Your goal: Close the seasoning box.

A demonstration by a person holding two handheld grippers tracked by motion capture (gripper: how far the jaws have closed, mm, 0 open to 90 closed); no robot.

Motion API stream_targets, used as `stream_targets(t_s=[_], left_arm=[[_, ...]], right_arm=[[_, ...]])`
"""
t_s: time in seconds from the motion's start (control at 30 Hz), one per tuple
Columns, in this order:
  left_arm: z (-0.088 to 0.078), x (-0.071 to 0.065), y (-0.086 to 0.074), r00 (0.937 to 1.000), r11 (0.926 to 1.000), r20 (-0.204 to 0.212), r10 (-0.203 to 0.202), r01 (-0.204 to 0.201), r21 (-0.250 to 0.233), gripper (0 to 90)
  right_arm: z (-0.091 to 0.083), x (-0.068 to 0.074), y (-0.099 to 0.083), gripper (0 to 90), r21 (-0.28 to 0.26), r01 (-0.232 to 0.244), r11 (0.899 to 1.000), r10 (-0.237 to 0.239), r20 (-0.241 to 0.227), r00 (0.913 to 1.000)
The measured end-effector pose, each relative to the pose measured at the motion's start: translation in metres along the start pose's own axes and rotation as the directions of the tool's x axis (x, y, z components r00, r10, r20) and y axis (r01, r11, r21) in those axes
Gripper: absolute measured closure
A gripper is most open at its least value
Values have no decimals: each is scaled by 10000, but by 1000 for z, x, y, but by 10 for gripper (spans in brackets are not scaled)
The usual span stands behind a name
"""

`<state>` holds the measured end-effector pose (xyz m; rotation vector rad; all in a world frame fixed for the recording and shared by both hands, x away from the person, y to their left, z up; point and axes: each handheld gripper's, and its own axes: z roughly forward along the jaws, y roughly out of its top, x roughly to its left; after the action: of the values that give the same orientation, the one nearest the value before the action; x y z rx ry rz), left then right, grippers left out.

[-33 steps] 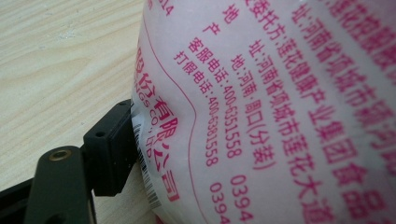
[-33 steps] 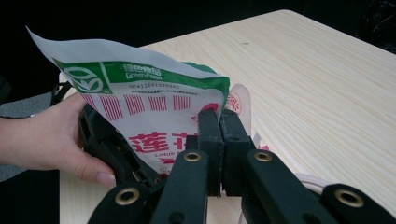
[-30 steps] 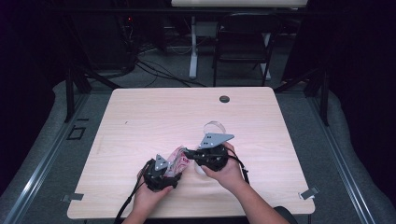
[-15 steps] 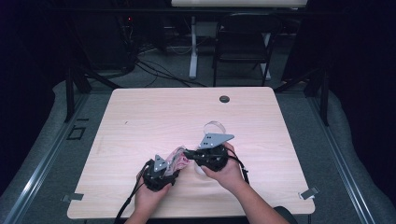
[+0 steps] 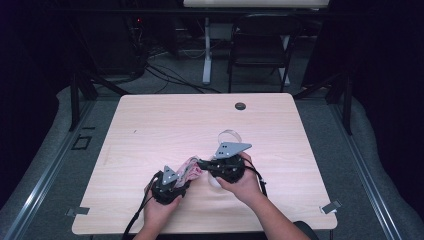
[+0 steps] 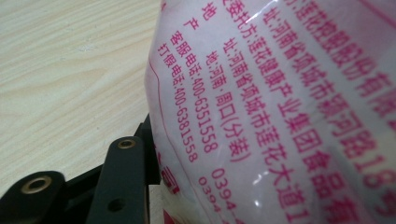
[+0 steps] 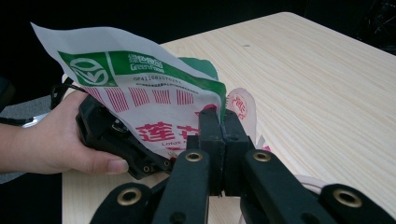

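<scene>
Spanning most of the high view, the light wooden surface (image 5: 165,130) carries a small dark round cap (image 5: 240,106) near its far edge, well apart from the work. Near the front edge, a white plastic bag (image 5: 189,169) with pink print and a green band is held just above the surface between the two tools. The right hand-held gripper (image 7: 217,122) has its jaws fully closed on the bag's edge, the film pinched between the pads just below the green band. The left hand-held gripper (image 5: 176,181) sits just beside it, toward the person's left; its jaws have just been closing, with the bag between them. In the left gripper view one black jaw lies against the bag (image 6: 280,102), but whether the pads press on the film cannot be told. The left hand (image 7: 56,140) wraps that tool's body. A pale loop (image 5: 229,135) lies on the surface just beyond the right tool.
</scene>
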<state>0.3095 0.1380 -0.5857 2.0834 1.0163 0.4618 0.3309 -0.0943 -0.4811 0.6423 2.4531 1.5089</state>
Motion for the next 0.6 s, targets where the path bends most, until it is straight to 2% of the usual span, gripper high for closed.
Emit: stream_targets(t_s=[0.17, 0.33, 0.47, 0.53, 0.57, 0.6], left_arm=[[-3, 0, 1, 9999, 9998, 70, -80, 81, -183, 581], [-5, 0, 2, 10000, 9999, 23, -48, 48, -159, 590], [-11, 0, 5, 9998, 9998, -169, 69, -72, -179, 596], [-14, 0, 7, 9992, 9996, -329, 225, -229, -144, 597], [-17, 1, 10, 9981, 9994, -534, 310, -319, -149, 599], [-17, 1, 10, 9981, 9994, -534, 310, -319, -149, 600]], right_arm=[[-2, -1, 1, 900, -37, -6, 10000, 6, 91, 10000], [-4, -2, 1, 900, -65, -7, 10000, 8, 74, 10000], [-5, -3, 2, 900, -142, -6, 9999, 6, 59, 10000], [-6, -4, 2, 900, -233, -80, 9997, 80, 8, 10000], [-7, -4, 2, 900, -307, -109, 9995, 110, 22, 9999], [-7, -4, 2, 900, -307, -109, 9995, 110, 22, 9999]])
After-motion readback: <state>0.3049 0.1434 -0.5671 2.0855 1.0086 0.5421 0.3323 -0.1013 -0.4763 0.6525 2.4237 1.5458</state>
